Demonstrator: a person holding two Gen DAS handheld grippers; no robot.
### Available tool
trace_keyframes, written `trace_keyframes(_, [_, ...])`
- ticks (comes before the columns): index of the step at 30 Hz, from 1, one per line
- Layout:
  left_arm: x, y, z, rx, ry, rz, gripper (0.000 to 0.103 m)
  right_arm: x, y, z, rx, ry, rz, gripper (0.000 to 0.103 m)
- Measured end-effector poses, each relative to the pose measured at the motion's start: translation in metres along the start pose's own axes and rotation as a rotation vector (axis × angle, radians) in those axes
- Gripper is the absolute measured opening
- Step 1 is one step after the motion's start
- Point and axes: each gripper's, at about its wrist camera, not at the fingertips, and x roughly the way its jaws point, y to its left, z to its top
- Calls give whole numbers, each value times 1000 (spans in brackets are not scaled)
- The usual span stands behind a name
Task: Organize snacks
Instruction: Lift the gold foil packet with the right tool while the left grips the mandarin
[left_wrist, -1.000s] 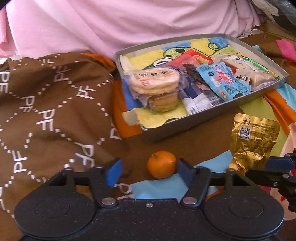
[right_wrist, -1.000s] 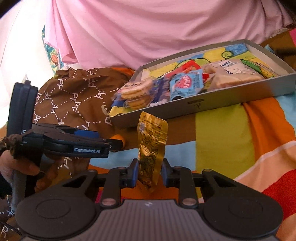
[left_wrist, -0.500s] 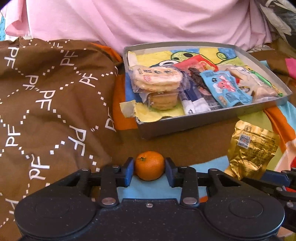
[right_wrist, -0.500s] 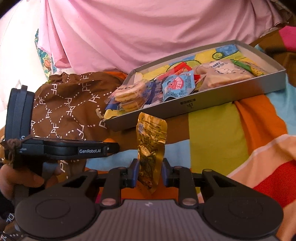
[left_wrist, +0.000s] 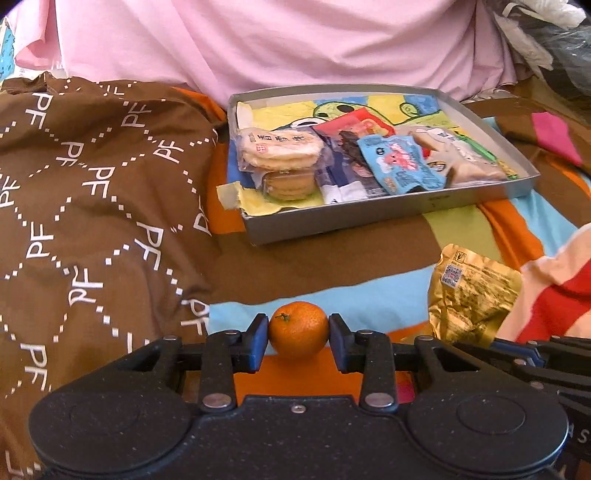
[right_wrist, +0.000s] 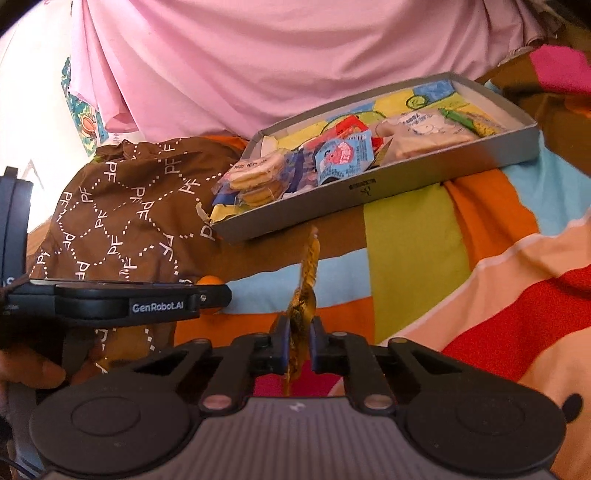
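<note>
Now the left claw (left_wrist: 298, 334) tight on the mandarin (left_wrist: 298, 334), open a second ago; right claw (right_wrist: 298, 341) clamping the gold pouch (right_wrist: 304, 291).

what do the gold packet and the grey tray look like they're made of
Gold packet: looks like metallised foil or plastic film, shiny and heavily crinkled, with a printed code square. Grey tray: probably cardboard or thin board, matt grey with straight flat walls; metal can't be ruled out.
</note>
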Motion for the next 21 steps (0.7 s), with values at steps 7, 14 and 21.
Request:
trace_keyframes(7, [-13, -4, -12, 6, 12, -10, 37, -11, -1, -1, 13, -9, -29, 9])
trace_keyframes(14, [-20, -6, -18, -5, 15, -21, 37, -21, -4, -2, 2, -18, -33, 3])
trace_keyframes(21, [-26, -19, -16, 6, 5, -44, 37, -33, -6, -2, -15, -34, -32, 1])
